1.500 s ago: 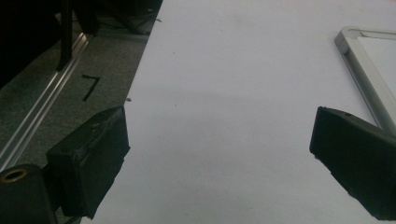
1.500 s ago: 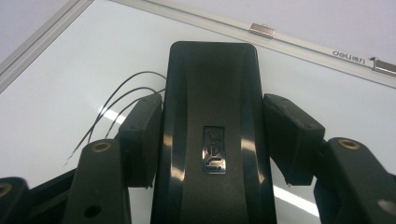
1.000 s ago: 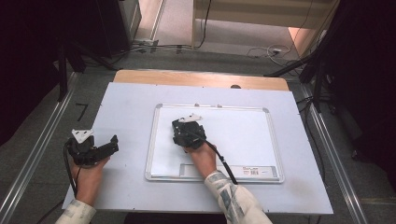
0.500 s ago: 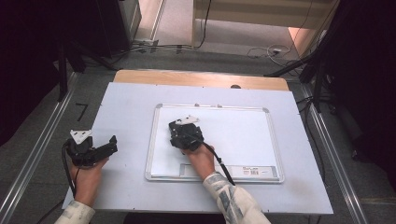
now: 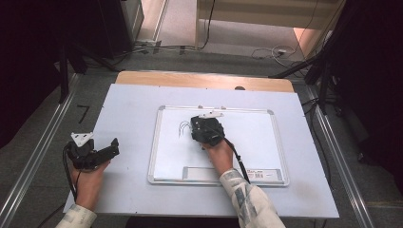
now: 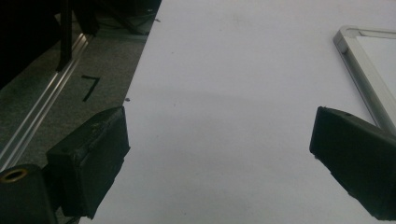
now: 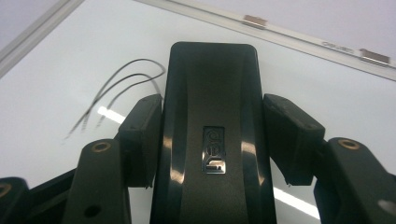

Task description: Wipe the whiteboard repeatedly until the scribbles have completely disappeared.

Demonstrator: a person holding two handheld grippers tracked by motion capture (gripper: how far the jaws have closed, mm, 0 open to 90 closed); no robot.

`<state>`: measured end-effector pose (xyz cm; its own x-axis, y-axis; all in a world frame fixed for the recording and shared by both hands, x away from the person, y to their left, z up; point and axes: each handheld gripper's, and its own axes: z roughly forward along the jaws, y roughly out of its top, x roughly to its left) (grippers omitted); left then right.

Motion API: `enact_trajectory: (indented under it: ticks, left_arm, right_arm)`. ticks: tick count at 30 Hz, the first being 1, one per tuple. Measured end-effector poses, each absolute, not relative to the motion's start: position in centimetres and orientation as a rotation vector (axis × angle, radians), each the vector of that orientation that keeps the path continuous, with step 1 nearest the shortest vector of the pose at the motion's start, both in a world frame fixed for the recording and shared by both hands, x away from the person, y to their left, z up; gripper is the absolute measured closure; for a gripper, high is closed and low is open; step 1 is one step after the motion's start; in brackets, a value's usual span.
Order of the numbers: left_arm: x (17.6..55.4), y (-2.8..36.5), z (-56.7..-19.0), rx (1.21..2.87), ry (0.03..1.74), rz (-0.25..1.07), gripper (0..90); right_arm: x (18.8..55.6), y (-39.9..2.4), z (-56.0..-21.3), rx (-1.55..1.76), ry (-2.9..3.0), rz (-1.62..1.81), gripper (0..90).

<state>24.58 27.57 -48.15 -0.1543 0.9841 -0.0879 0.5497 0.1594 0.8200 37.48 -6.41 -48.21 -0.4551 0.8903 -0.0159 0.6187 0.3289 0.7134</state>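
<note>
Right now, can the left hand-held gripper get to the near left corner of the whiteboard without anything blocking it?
Probably yes. The left hand-held gripper sits open on the table, with only bare surface between it and the whiteboard. The right hand-held gripper, holding the eraser, is farther in over the board.

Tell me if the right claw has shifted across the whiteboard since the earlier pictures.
Yes. The right claw, shut on a black eraser, has moved rightward, away from the whiteboard's left frame edge toward the middle, leaving thin marker lines uncovered beside it.
</note>
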Motion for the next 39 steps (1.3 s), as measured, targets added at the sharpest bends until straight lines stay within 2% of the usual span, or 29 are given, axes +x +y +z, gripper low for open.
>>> enact_trajectory:
  ticks: [9, 29, 39]
  left_arm:
    - [24.8, 27.3, -48.1, 1.472, 1.787, 0.856, 5.2]
    - [24.6, 27.6, -47.9, 1.459, 1.775, 0.846, 5.2]
    - [24.4, 27.8, -48.0, 1.45, 1.783, 0.842, 5.2]
  right_arm:
    - [38.1, -5.8, -48.2, 1.351, 2.165, 0.895, 38.7]
    - [36.7, 2.1, -48.4, 1.228, 2.263, 0.936, 38.7]
    - [38.5, 1.6, -48.3, 1.25, 2.255, 0.933, 38.7]
